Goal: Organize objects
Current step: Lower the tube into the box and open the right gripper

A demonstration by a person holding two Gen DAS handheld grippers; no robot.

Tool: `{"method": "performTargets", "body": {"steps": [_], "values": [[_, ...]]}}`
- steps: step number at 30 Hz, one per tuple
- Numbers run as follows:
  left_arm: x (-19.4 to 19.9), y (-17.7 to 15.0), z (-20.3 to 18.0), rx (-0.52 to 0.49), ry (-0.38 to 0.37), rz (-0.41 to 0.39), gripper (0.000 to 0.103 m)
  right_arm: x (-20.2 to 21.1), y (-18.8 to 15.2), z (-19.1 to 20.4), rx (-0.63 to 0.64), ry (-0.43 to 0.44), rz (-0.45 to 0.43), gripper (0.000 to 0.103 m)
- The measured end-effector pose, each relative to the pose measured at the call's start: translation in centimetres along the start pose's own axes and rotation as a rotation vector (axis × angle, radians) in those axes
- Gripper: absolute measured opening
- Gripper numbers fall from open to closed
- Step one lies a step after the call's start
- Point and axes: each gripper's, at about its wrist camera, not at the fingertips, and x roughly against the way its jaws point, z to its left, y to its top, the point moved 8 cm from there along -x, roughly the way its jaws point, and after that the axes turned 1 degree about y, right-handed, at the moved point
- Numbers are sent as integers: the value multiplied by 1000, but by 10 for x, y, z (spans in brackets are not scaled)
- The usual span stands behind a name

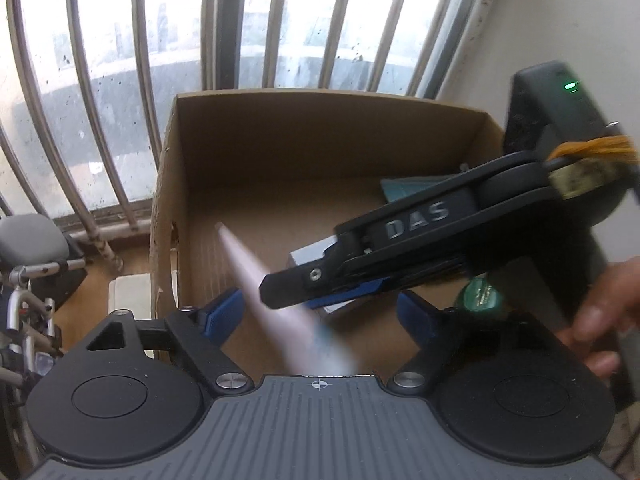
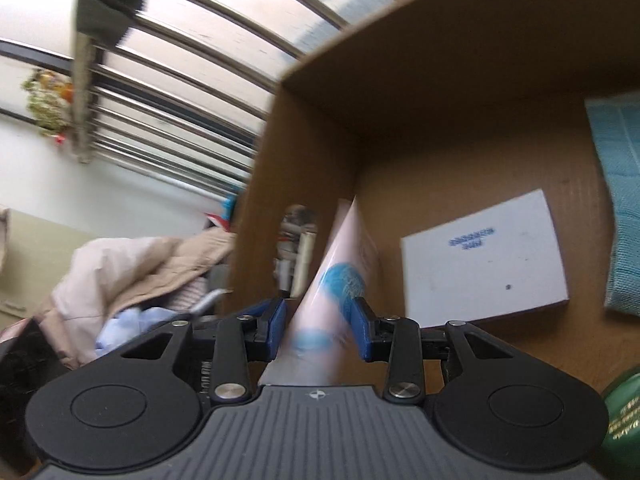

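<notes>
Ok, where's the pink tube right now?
The pink tube is between the right gripper fingers, angled down into the cardboard box near its left wall, left of the white box. The left wrist view shows it blurred between the open left gripper fingers.

box [image 1: 280, 140] left floor free | right blocked: white pkg [image 2: 484, 256], teal cloth [image 2: 620, 208], right claw [image 1: 304, 292]

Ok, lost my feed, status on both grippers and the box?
Left gripper open, empty. Right gripper shut on pink tube, inside cardboard box. White box beside it; path clear.
</notes>
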Motion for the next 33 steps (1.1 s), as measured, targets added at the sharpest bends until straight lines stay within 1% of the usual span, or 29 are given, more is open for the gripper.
{"method": "performTargets", "body": {"steps": [3,6,12,14,18,20,21,22,23,25,28,30,31,33], "values": [[1,-1,1,15,-6,3,84,-5,0,-1,11,-36,11,39],[4,-3,0,17,-12,-3,84,-1,-3,2,18,-34,1,40],[18,-3,-8,-2,-10,-49,86,23,-7,8,38,-33,-57,46],[25,-3,-13,-6,-15,-68,88,33,-6,11,39,-28,-82,49],[39,-6,-25,-16,-24,-101,92,57,-16,15,44,-13,-133,52],[49,-9,-32,-28,-26,-126,98,72,-23,18,50,5,-165,54],[56,-11,-36,-37,-25,-146,99,80,-28,21,57,18,-187,56],[63,-13,-39,-43,-21,-167,99,90,-34,23,65,32,-214,61],[71,-16,-42,-48,-13,-186,102,99,-41,25,73,42,-242,63],[87,-22,-47,-54,9,-237,103,117,-56,31,99,68,-307,68],[108,-36,-53,-43,37,-308,103,143,-86,30,103,100,-394,75],[118,-46,-54,-21,72,-330,103,160,-105,28,107,121,-443,79],[121,-51,-55,-9,100,-333,103,167,-116,27,108,132,-471,83],[125,-60,-56,2,155,-335,103,180,-135,25,115,141,-525,87]]}}
